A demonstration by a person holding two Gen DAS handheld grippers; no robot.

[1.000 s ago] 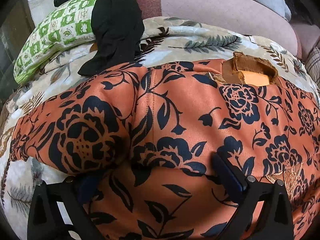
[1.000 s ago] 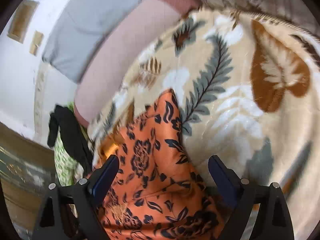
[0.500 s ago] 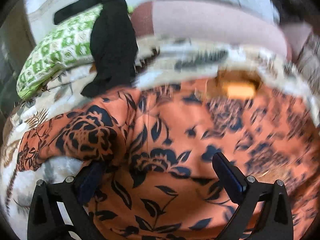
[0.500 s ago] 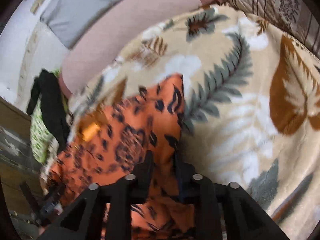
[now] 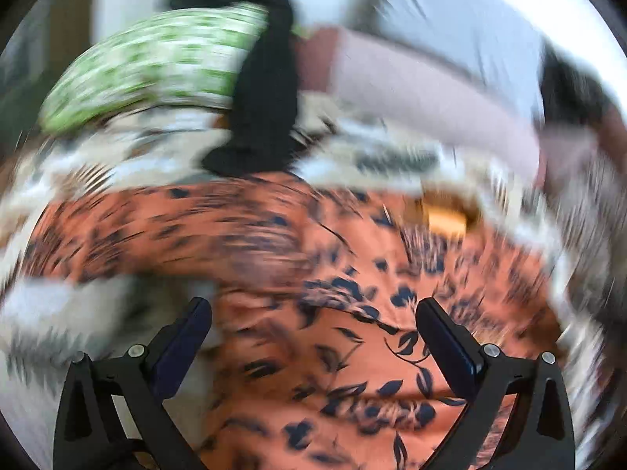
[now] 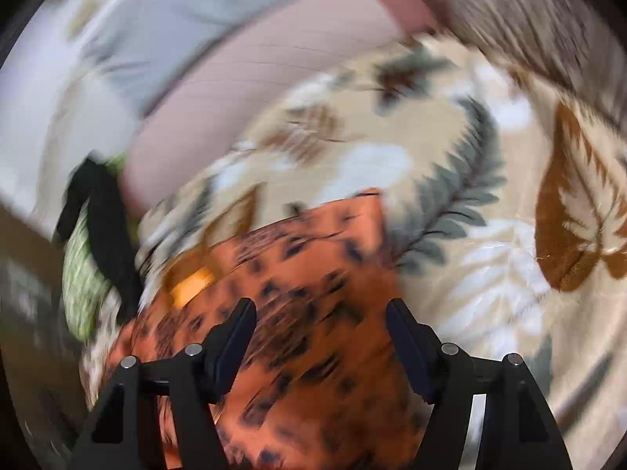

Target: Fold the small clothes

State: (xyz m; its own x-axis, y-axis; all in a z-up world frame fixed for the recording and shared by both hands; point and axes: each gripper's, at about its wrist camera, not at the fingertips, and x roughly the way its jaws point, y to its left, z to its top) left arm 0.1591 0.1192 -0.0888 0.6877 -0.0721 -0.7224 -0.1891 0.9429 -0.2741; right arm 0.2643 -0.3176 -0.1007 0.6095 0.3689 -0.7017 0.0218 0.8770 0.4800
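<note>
An orange garment with a dark floral print [image 5: 352, 305] lies spread on a leaf-patterned blanket [image 6: 450, 164]; both views are motion-blurred. Its collar with an orange label [image 5: 446, 219] is at the far side. My left gripper [image 5: 313, 325] is open above the garment, with cloth lying between its fingers. In the right wrist view the garment [image 6: 313, 313] fills the lower middle, its corner [image 6: 372, 203] pointing away. My right gripper [image 6: 321, 321] is open, its fingers apart over the cloth and holding nothing.
A green and white patterned pillow [image 5: 156, 62] lies at the far left with a black garment [image 5: 266, 90] draped over it. A pink bolster [image 5: 423, 94] runs along the back. The blanket [image 5: 58, 313] extends left of the garment.
My right gripper, shut on the garment's edge half a second ago, has opened and let go. My left gripper has shifted left and back; both views are in fast motion.
</note>
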